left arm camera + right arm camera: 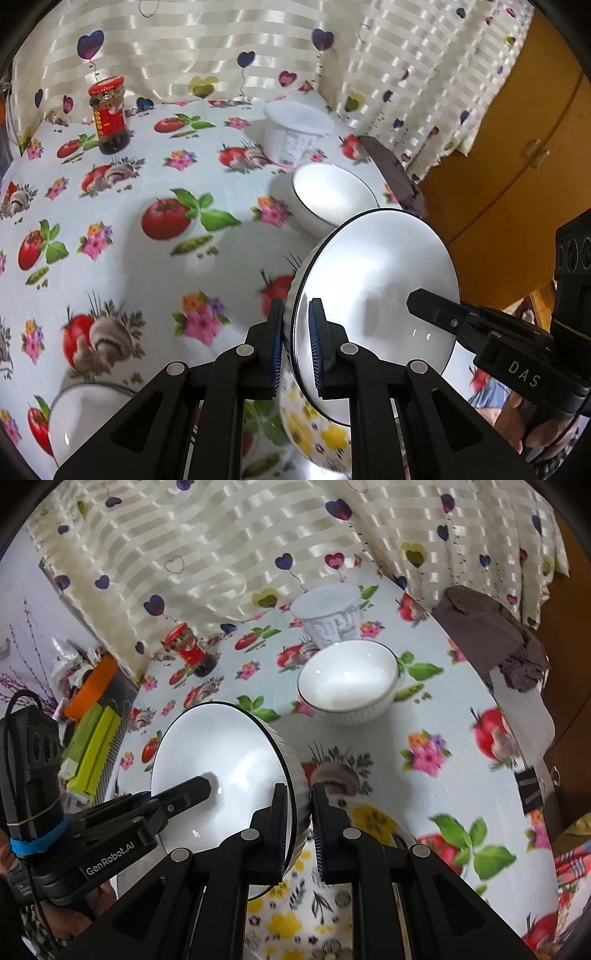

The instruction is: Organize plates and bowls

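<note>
A white bowl with a dark rim (376,280) (221,760) hangs tilted above the table, held from both sides. My left gripper (297,332) is shut on its left rim, one pad inside and one outside. My right gripper (300,812) is shut on the opposite rim. One finger (436,312) of the right gripper reaches into the bowl, and so does a left finger (192,788). A second white bowl (332,195) (351,679) stands upright on the table beyond. Under the held bowl lies a yellow-flowered dish (314,432) (291,919).
A white tub (295,136) (328,616) and a red-lidded jar (109,114) (188,650) stand near the curtain. A brown cloth (395,170) (491,642) drapes the table's right edge. Another white dish (85,417) sits at the near left. A wooden cabinet (517,147) is to the right.
</note>
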Action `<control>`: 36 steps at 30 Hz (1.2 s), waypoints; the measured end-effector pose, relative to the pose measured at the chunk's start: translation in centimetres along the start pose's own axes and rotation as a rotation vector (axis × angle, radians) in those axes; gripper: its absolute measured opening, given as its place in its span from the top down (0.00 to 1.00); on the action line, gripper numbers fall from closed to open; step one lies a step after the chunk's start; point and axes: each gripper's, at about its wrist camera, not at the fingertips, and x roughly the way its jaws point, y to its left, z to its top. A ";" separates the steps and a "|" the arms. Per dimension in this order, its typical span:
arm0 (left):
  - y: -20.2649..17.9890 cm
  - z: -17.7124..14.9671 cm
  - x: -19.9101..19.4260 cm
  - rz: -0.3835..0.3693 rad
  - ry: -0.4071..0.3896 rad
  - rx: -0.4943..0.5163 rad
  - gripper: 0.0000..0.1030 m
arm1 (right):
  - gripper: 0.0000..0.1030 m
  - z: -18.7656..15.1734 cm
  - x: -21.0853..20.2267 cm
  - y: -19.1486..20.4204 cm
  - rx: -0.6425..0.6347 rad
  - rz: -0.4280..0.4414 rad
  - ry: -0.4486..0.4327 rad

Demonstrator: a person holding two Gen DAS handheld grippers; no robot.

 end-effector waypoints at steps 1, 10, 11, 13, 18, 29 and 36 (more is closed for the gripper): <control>-0.2 -0.3 0.0 -0.002 0.005 0.003 0.87 | 0.87 -0.4 -0.3 -0.3 0.006 -0.001 0.000; -1.8 -3.7 1.1 -0.003 0.059 0.012 0.87 | 0.87 -4.0 -0.8 -1.9 0.037 -0.020 0.041; -1.9 -4.0 1.3 -0.002 0.065 0.014 0.87 | 0.87 -4.5 -0.7 -2.2 0.045 -0.019 0.049; -2.1 -4.7 1.7 -0.001 0.081 0.013 0.87 | 0.87 -5.1 -0.6 -2.6 0.054 -0.020 0.059; -2.4 -5.9 2.7 0.007 0.109 0.016 0.87 | 0.87 -6.3 -0.2 -3.5 0.067 -0.026 0.078; -2.8 -7.2 4.3 0.019 0.155 0.017 0.87 | 0.87 -7.2 0.7 -4.6 0.076 -0.039 0.113; -2.9 -7.0 4.5 0.018 0.153 0.016 0.87 | 0.87 -7.1 0.9 -4.9 0.076 -0.045 0.116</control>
